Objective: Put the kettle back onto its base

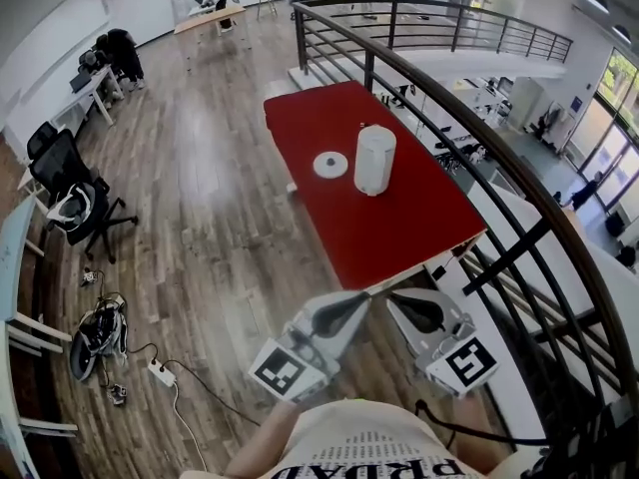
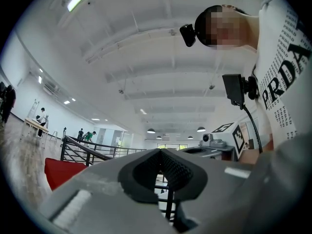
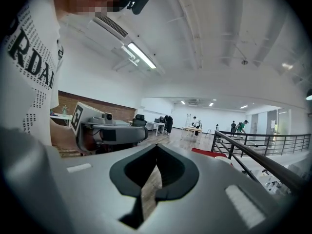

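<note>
- Head view shows the kettle (image 1: 374,160) standing upright on the red table (image 1: 399,238), just beside its base (image 1: 330,164) and not on it. The base lies flat at the kettle's left in that picture. From this far off I think a sliver of red shows between the two, but I would not swear they are apart.
- My left gripper (image 1: 357,303) and my right gripper (image 1: 399,305) hang side by side close to my body, short of the table's near end and well apart from the kettle. I take this as the approach, with nothing yet in reach.
- Left gripper view looks along my left tool's jaws. They meet at the tips with nothing between them, and only the black railing (image 2: 83,147) shows through the hollow behind the pads.
- Right gripper view shows the same of my right tool: its jaws are together and empty, with wooden floor visible through the hollow.
- Jaws kept together suit carrying the tools in. One pair will have to part before it can take the kettle.
- The railing runs along the table's right side, so the near end looks like my open way in. The base being so near means a short lift and set-down.
</note>
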{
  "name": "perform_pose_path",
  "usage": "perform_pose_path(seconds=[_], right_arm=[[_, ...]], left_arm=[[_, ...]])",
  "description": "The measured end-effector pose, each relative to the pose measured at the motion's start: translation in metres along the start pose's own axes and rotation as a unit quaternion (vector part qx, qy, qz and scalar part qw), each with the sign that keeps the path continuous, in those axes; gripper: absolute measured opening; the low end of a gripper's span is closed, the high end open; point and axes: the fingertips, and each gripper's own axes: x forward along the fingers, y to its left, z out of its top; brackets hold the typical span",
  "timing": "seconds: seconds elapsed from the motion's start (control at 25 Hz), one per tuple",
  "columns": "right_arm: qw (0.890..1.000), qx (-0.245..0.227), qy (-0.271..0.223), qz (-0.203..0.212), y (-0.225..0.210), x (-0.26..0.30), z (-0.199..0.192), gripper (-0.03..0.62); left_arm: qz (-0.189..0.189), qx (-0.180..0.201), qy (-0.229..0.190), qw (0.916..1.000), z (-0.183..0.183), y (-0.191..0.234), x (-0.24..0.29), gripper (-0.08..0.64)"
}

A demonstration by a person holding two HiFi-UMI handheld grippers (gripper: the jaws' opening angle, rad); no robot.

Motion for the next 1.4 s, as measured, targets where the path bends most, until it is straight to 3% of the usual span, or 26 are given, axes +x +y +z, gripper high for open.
perform_pose_path(seconds=[0.52,0.84,1.2,1.4], right_arm=[[0.999,0.015,0.011,-0.039,-0.019,0.066,0.002,0.007],[0.998,0.018,0.024,-0.061,-0.028,0.100,-0.009,0.006],[0.997,0.030,0.050,-0.050,-0.055,0.105,-0.035,0.008],[0.998,0.034,0.031,-0.042,-0.091,0.107,-0.031,0.007]], left_arm=[[-0.035,-0.009,0.004,0.9993,0.012,0.070,-0.002,-0.002],[-0.046,-0.027,0.019,0.9984,-0.005,0.114,-0.009,-0.002],[-0.045,-0.044,0.026,0.9977,-0.027,0.128,0.015,-0.002],[-0.034,-0.027,0.033,0.9985,-0.025,0.134,0.048,-0.002]])
